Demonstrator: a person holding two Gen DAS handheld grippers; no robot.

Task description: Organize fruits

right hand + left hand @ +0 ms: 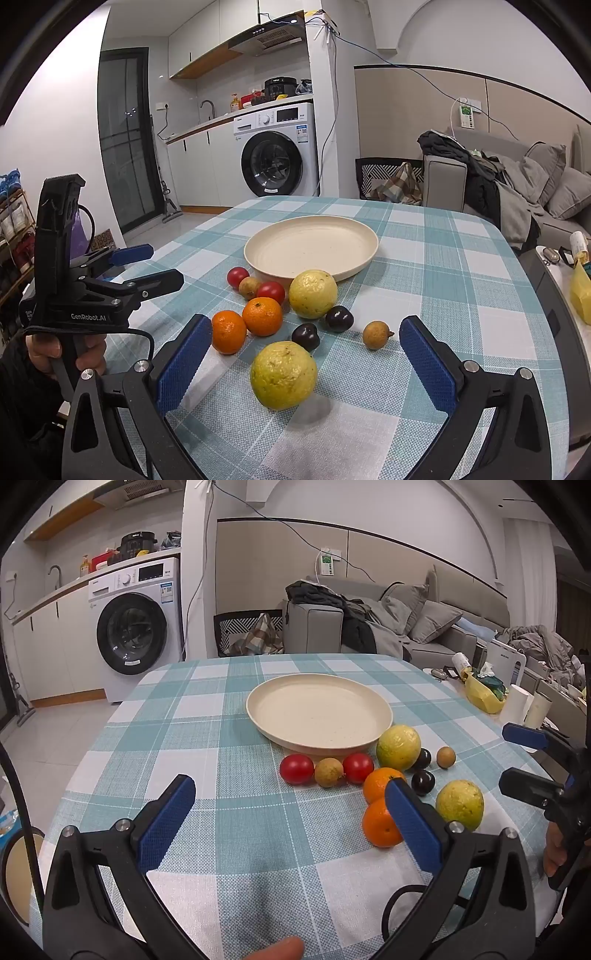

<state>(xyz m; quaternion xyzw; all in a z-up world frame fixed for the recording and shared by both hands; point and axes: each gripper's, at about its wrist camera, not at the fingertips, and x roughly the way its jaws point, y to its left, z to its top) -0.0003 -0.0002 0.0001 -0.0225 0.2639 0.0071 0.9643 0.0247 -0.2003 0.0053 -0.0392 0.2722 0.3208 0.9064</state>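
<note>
A cream plate [380, 705] [365, 229] sits empty on the checked tablecloth. In front of it lie two red tomatoes [296, 769] [270, 291], two oranges [378, 825] [262, 316], two yellow-green guavas [398, 746] [283, 374], two dark plums [423, 782] [306, 336] and two small brown longans [328, 772] [376, 334]. My left gripper [291, 794] is open and empty, left of the fruit. My right gripper [306, 339] is open and empty, with the near guava between its fingers' line of sight; it also shows in the left wrist view [517, 757].
A washing machine [133, 627] and kitchen counter stand beyond the table's far left. A grey sofa [424, 627] with clothes is behind. A side table at the right holds a yellow bag [484, 694] and paper rolls [517, 701].
</note>
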